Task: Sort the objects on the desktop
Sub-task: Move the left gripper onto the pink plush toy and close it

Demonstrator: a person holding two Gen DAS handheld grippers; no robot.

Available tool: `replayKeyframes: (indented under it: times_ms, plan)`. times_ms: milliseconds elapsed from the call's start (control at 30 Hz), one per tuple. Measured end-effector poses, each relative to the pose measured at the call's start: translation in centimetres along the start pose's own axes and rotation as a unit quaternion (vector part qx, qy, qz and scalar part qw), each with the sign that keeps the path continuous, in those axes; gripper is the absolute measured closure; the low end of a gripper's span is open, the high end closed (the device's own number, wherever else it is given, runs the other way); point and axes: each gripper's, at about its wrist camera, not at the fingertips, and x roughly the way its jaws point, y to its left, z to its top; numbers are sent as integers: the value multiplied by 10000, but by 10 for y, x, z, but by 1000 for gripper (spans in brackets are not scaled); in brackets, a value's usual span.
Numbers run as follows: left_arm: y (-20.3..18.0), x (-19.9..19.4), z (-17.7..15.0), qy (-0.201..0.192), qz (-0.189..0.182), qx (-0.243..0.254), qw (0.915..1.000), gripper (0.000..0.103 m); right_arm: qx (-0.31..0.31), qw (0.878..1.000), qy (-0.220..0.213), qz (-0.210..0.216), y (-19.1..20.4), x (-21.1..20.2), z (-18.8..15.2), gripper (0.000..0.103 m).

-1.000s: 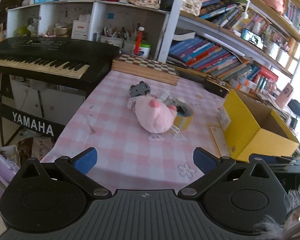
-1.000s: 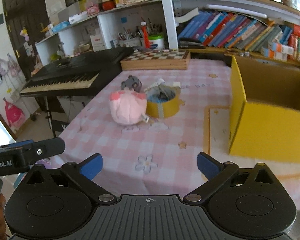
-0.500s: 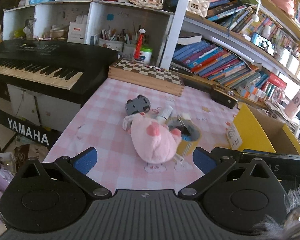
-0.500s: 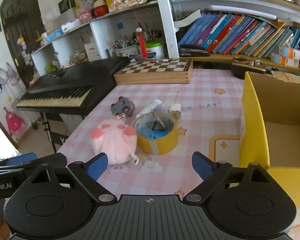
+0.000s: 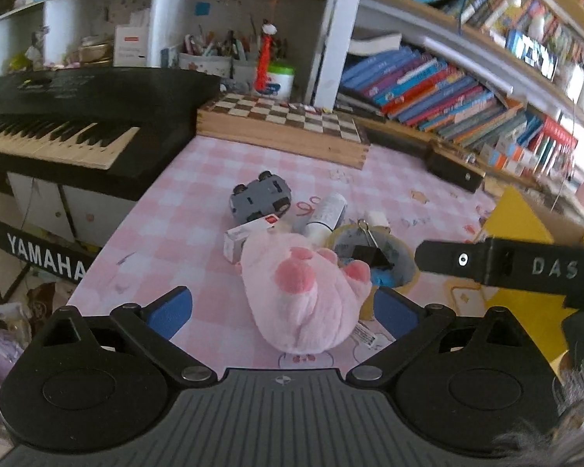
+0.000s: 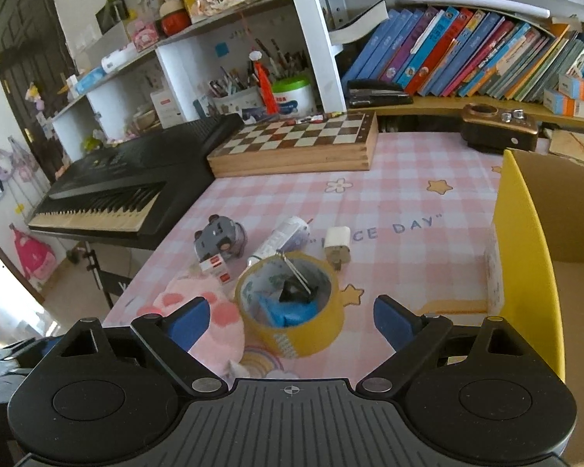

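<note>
The left hand-held gripper (image 5: 282, 307) stands wide open over the pink-checked surface (image 5: 183, 202), its blue pads either side of the pink plush toy (image 5: 303, 295), which lies between them without either pad pressing on it. The right hand-held gripper (image 6: 290, 317) is also spread wide and holds nothing, with the yellow tape roll (image 6: 292, 307) sitting on the surface between its fingertips, touching the plush toy's side. A grey toy car (image 5: 261, 200) lies just beyond the toy, and the yellow box (image 6: 525, 272) stands to the right.

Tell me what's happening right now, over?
Left gripper open around pink plush toy. Right gripper open around yellow tape roll. Nothing gripped yet.
</note>
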Motion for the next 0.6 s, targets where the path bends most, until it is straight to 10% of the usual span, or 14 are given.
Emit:
replayKeyframes:
  times_ms: [367,600]
  plan:
    - [-20,51,1,348,19,585,9977,3,-95,9996,252,-63,-12,21,12,9]
    - [-9,46,-3,349,61,650,9973,31,-315,9978,589,41,-7,38,10,9]
